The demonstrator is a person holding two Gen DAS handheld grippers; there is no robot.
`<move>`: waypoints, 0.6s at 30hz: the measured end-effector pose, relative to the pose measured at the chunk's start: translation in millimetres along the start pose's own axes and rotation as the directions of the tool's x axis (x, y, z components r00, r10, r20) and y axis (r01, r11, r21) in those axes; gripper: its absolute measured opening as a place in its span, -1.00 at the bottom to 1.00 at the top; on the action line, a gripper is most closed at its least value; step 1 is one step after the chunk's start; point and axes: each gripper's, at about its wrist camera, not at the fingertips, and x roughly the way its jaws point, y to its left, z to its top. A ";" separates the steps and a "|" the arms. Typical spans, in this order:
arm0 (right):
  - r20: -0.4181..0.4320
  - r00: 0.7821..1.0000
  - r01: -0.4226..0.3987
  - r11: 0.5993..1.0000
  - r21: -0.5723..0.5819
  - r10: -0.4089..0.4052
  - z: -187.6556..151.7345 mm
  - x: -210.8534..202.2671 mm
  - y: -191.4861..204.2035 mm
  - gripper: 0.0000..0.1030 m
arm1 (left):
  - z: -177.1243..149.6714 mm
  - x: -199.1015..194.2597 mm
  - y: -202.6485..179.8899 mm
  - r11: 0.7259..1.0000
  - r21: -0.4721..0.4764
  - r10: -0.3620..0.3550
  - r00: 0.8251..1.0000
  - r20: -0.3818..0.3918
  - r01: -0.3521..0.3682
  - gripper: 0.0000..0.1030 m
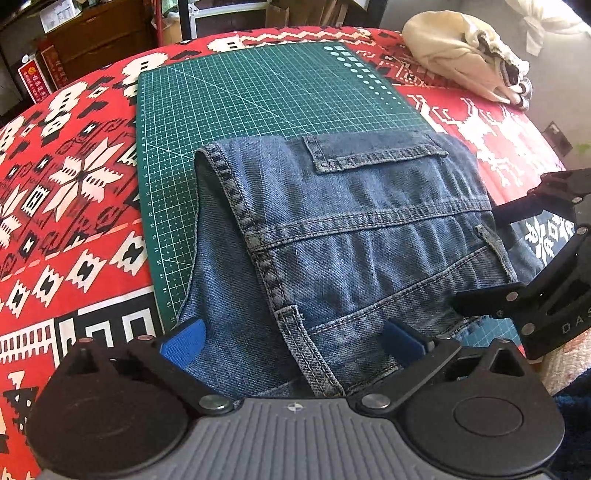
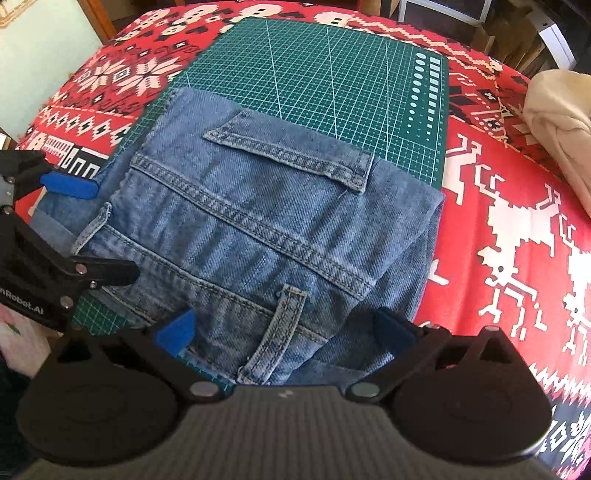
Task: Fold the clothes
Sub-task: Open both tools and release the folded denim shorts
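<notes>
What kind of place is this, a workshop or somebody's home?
Probably a home, set up for craft work. A red patterned cloth covers the table under a green cutting mat, folded jeans lie on it, and wooden furniture and boxes crowd behind.

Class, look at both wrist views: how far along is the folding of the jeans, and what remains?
Done: the jeans lie folded into a compact stack on the green cutting mat. In hand: nothing is gripped; the left gripper and right gripper are both open at the near edge. Left: perhaps a final tidy, and the cream garment sits unfolded on the red patterned cloth.
</notes>
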 end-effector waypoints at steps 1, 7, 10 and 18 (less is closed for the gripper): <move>0.000 1.000 0.003 1.000 -0.002 -0.003 -0.3 0.2 0.5 0.99 | 1.2 0.5 -0.4 1.000 0.000 0.002 1.000 -0.007 -0.002 1.00; 0.004 1.000 0.008 1.000 -0.007 -0.008 0.1 2.1 1.0 0.99 | 4.8 3.6 -4.4 1.000 0.002 0.024 0.999 -0.030 -0.024 1.00; 0.002 1.000 0.005 1.000 -0.014 -0.005 0.3 2.4 0.5 0.99 | 4.0 3.6 -5.4 1.000 -0.002 0.027 0.999 -0.024 -0.027 1.00; 0.070 0.997 0.020 1.000 0.003 -0.020 -10.9 -0.2 1.6 0.99 | -0.7 1.1 -7.7 0.998 -0.046 0.049 0.999 0.019 -0.048 1.00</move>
